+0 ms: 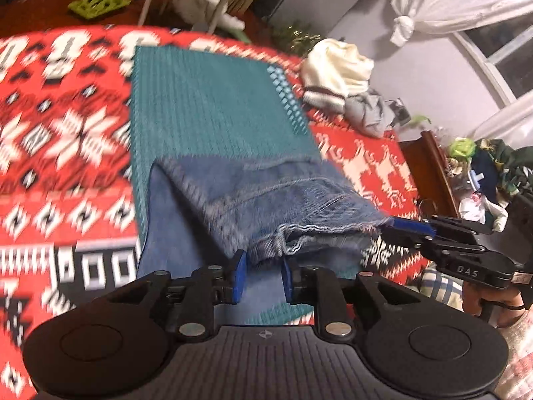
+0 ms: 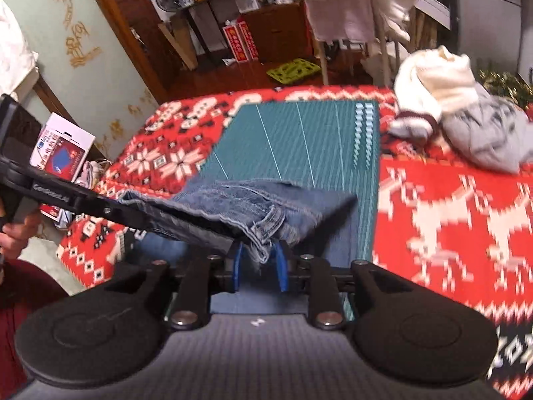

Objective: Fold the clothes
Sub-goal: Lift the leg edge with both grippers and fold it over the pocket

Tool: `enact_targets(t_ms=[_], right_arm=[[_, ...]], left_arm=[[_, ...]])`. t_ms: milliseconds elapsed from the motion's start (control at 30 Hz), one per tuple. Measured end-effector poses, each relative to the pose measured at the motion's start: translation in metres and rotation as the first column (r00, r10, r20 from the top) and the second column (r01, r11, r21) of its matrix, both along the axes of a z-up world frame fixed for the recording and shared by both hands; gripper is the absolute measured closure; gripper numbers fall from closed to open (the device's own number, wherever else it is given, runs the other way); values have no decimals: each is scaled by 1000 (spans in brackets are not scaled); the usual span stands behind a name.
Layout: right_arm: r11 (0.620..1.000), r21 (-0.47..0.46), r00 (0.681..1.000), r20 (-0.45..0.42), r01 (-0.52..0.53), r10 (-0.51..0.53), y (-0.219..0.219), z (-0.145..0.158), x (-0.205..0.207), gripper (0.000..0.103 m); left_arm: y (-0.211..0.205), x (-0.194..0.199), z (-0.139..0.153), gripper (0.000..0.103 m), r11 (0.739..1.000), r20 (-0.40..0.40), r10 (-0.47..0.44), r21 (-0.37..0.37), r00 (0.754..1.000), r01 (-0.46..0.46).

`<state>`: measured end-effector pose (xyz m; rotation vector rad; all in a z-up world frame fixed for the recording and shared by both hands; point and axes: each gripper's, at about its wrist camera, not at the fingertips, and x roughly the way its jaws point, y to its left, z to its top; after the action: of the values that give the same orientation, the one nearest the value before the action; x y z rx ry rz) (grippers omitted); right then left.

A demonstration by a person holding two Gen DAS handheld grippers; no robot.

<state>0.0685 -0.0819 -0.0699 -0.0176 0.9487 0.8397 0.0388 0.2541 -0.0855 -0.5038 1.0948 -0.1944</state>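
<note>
At the far left of the right wrist view, a hand [image 2: 15, 233] grips the handle of the left tool [image 2: 230, 233], whose black arm slants in across the frame to the jeans [image 2: 253, 203]. Beside that hand a white printed box [image 2: 63, 148] stands at the edge of the red patterned blanket [image 2: 449, 216]. The blanket covers the surface, and a teal cutting mat [image 2: 299, 133] lies flat on it with pale grid lines running away from the camera.

The jeans are partly lifted off the mat. In the left wrist view, the left tool [image 1: 261, 275] is clamped on a bunched corner of the denim [image 1: 266, 200] at its hem, the blue pads pressing the cloth from either side. The rest of the denim lies flat on the mat [image 1: 206, 100] below, with the raised fold held above it.

Further right in that view, the right tool [image 1: 403, 228] pinches the other corner of the raised edge, its fingers closed on the cloth; its own camera shows the fabric caught between its blue pads [image 2: 238, 268]. The two tools hold the edge stretched between them, near each other.

At the right, a cream sweater [image 2: 433, 80] and a grey garment [image 2: 489, 133] lie heaped on the blanket, well apart from the jeans. Both views are blurred.
</note>
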Motion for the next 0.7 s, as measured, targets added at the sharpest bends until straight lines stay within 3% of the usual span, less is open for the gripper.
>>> enact_targets(t_ms=[233, 300, 500, 600, 700], right_arm=[[990, 100, 994, -55, 97, -92, -21, -2, -1, 78], [978, 143, 986, -85, 155, -144, -25, -10, 8, 77], [887, 269, 921, -208, 376, -328, -35, -43, 47, 71], [855, 280, 893, -257, 436, -371, -37, -65, 67, 68], [867, 243, 886, -285, 435, -365, -34, -87, 77, 60]], left_arm=[[31, -18, -8, 83, 981, 4, 167, -100, 986, -166], [39, -15, -18, 76, 965, 16, 230, -135, 973, -226], [54, 8, -56, 76, 894, -24, 387, -233, 922, -382], [60, 20, -73, 76, 874, -50, 406, -271, 912, -404], [62, 24, -81, 76, 879, -56, 396, -265, 917, -396]])
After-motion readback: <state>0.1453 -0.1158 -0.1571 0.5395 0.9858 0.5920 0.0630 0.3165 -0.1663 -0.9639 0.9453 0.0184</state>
